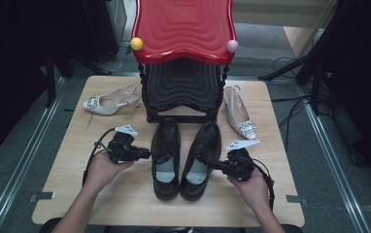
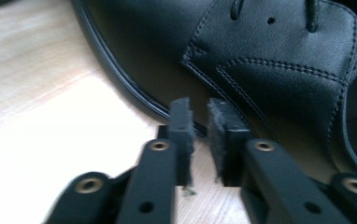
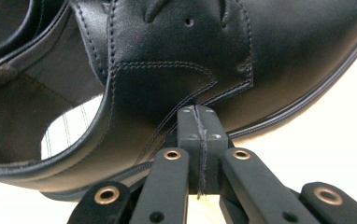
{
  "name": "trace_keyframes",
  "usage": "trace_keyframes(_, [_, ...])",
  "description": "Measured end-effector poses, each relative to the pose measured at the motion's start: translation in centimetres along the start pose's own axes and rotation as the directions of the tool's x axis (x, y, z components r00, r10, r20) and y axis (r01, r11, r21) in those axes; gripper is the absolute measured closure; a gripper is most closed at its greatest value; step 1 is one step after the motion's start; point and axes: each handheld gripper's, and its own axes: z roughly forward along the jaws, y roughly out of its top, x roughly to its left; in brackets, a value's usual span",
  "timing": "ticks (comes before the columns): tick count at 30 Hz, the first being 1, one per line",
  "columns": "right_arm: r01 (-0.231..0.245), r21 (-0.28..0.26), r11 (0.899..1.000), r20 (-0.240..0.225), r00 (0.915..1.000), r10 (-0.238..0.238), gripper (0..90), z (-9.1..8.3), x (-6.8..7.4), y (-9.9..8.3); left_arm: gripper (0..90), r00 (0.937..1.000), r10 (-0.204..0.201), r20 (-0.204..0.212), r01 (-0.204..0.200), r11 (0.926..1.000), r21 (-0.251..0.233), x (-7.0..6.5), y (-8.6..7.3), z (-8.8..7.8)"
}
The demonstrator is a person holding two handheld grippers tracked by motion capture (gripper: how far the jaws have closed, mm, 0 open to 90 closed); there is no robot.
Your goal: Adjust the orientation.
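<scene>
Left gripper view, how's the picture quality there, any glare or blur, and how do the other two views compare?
Left gripper view: the table is washed out to near white, and the left tongs are soft-edged with a small gap. Right gripper view: similar blown-out table at right; the black shoe stitching is fairly sharp. High view: dim, dark surroundings, red stool brightest.

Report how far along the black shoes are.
Done: both black dress shoes sit side by side before the rack. In hand: left hand-held gripper, jaws narrowly apart, meets the left black shoe; right hand-held gripper, shut, touches the right black shoe. Left: neither is gripped or lifted.
</scene>
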Motion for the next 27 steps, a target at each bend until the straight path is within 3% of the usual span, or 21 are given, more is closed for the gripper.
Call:
trace_keyframes(1, [-0.005, -0.002, 1.000, 0.000, 1.0000, 0.005, 90.0, 0.2, 0.0, 0.2, 87.8, 0.9999, -0.010, 0.012, 0.010, 0.9999, 0.009, 0.0, 0.0, 0.2])
trace_keyframes(4, [-0.002, -0.002, 1.000, -0.003, 1.0000, 0.002, 90.0, 0.5, 0.0, 0.5, 90.0, 0.9994, -0.015, 0.031, 0.014, 0.9997, 0.019, -0.1, 0.0, 0.4])
trace_keyframes(8, [-0.004, -0.002, 1.000, -0.010, 0.9999, 0.004, 90.0, 0.8, 0.0, 0.8, 90.0, 0.9983, -0.036, 0.046, 0.036, 0.9993, 0.009, -0.2, 0.0, 0.8])
trace_keyframes(15, [-0.013, -0.002, 1.000, -0.014, 0.9998, 0.013, 90.0, 1.4, 0.1, 1.4, 90.0, 0.9983, -0.033, 0.049, 0.033, 0.9994, -0.003, -1.0, -0.3, 1.3])
trace_keyframes(18, [-0.021, -0.007, 1.000, -0.010, 0.9997, 0.021, 90.0, 1.3, 0.0, 1.6, 90.0, 0.9963, -0.055, 0.066, 0.056, 0.9984, -0.010, -1.0, -0.5, 1.4])
trace_keyframes(21, [-0.026, -0.012, 1.000, -0.002, 0.9997, 0.026, 90.0, 1.3, -0.1, 1.7, 90.0, 0.9964, -0.043, 0.073, 0.044, 0.9990, -0.010, -1.6, -0.5, 1.5])
trace_keyframes(27, [-0.084, -0.032, 0.996, -0.006, 0.9964, 0.084, 90.0, 1.2, -1.4, 2.2, 90.0, 0.9938, -0.052, 0.098, 0.053, 0.9986, -0.002, -2.6, -0.7, 1.9])
